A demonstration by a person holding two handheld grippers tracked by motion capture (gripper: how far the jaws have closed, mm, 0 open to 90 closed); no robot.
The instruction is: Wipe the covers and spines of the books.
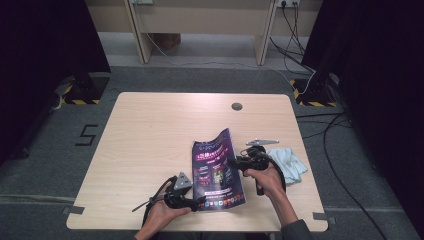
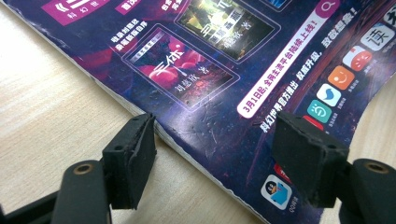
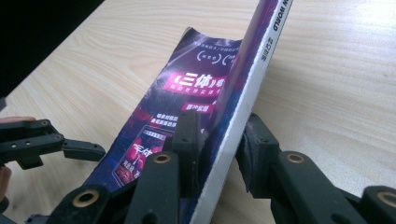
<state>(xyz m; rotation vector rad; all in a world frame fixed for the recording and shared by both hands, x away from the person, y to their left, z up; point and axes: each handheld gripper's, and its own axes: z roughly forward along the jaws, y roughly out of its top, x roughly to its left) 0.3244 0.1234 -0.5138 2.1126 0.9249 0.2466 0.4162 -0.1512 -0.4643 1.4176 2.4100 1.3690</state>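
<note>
From the high view, I see a glossy purple magazine (image 1: 218, 172) lying on the pale wooden table (image 1: 150, 140). My right gripper (image 1: 239, 163) holds its right-hand edge and my left gripper (image 1: 199, 202) sits at its near left corner. Beyond the right gripper lie a light blue cloth (image 1: 292, 162) and a small metal tool (image 1: 262, 142).

In the left gripper view, my jaws stand open and straddle the magazine's (image 2: 205, 93) near edge: one pad rests on the table at the page edge, the other floats over the cover. Nothing is pinched. If I close from here, the lower pad may shove the corner sideways instead of catching it.

In the right gripper view, my jaws clamp the magazine's (image 3: 233, 121) page block, which rises on edge between them, the cover curling away past the left jaw. The hold sits near the edge only, so I judge the glossy paper could slip out, or pages could crease or tear, if I lift further.
</note>
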